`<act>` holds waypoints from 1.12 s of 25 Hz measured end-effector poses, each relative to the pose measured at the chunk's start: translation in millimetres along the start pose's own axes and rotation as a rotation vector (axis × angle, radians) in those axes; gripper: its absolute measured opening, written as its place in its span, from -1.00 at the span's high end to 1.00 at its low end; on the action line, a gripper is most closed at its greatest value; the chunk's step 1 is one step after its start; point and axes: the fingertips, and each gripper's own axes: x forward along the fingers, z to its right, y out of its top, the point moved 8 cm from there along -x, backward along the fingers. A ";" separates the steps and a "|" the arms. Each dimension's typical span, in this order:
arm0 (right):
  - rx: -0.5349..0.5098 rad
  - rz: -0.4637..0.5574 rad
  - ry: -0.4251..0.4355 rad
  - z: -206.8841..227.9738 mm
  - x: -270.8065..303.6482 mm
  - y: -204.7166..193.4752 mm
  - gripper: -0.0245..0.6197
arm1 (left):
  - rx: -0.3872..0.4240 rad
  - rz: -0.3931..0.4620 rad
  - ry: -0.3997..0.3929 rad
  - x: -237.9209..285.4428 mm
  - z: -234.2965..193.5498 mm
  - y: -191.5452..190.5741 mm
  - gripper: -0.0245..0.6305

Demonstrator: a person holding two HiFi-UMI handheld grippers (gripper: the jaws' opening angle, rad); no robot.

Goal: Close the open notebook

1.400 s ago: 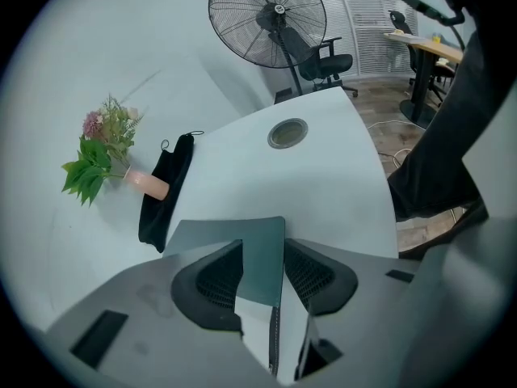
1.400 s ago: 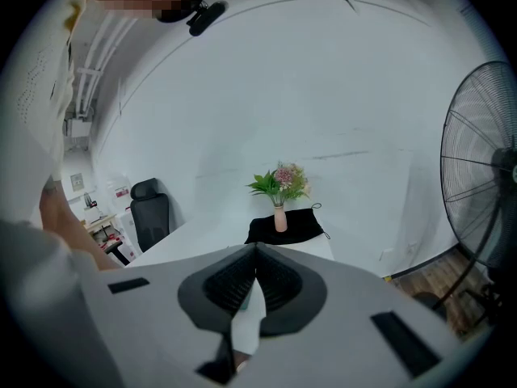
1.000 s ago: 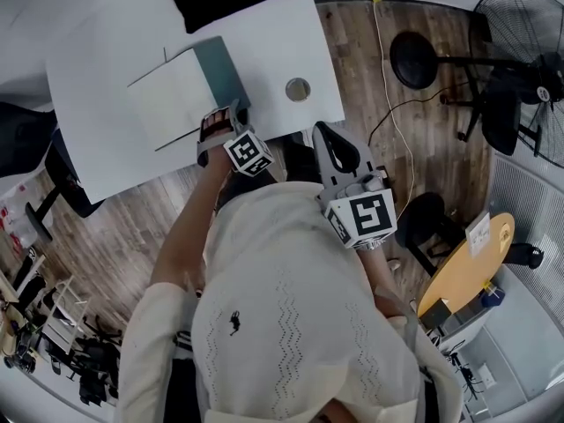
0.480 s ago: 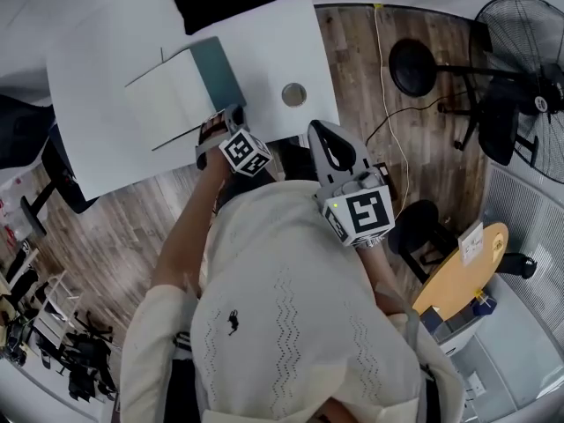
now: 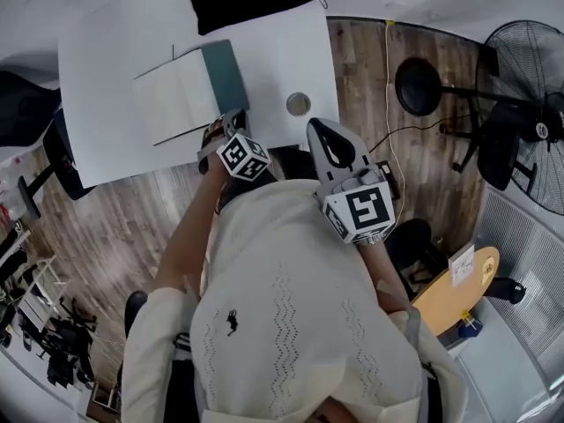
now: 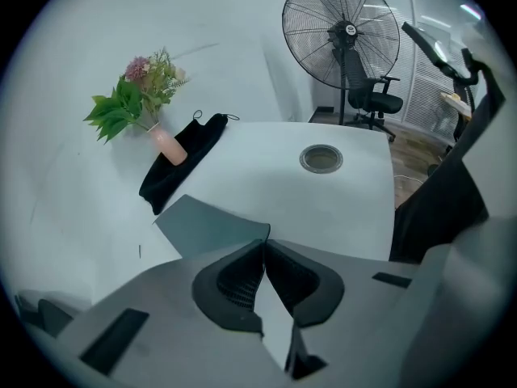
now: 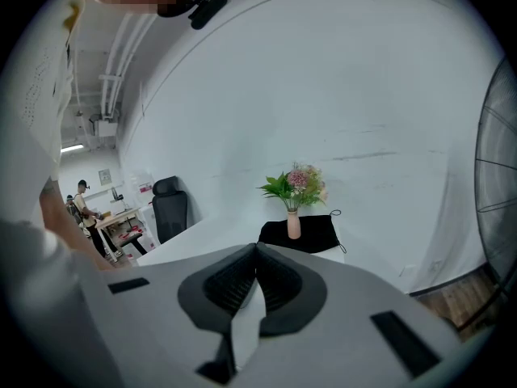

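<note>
Left gripper (image 6: 264, 245), jaws just closed, seemingly pinching teal cover (image 6: 206, 225) of open notebook (image 5: 176, 95).

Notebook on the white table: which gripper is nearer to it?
Left. The left gripper is at the notebook's near teal corner; its jaws have just been closing on that corner. The right gripper hovers by the table's near edge, jaws together, empty.

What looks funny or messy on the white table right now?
Nothing looks spilled or broken. The notebook lies open, its teal cover pinched at the corner by the left gripper, whose jaws have just been closing. The vase stands upright on the black cloth. The round hole is part of the table.
</note>
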 end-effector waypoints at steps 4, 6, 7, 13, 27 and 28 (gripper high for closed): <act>-0.021 0.000 0.042 2.7 6.9 4.5 0.92 | -0.062 0.021 0.004 -3.3 -1.9 -0.9 0.86; -0.028 0.000 0.060 4.3 9.4 5.6 0.92 | -0.104 0.035 0.009 -5.8 -2.8 -1.1 0.86; -0.032 -0.001 0.069 5.1 10.3 6.2 0.92 | -0.123 0.042 0.014 -7.3 -3.4 -0.9 0.86; -0.053 -0.012 0.123 9.3 16.7 9.5 0.92 | -0.207 0.075 0.056 -14.4 -5.7 -0.3 0.86; -0.113 -0.023 0.250 1.9 25.4 12.0 0.92 | -0.448 0.169 0.140 -39.2 -12.6 -5.1 0.86; -0.117 -0.023 0.254 1.0 25.5 12.1 0.92 | -0.458 0.175 0.145 -40.6 -12.8 -5.7 0.86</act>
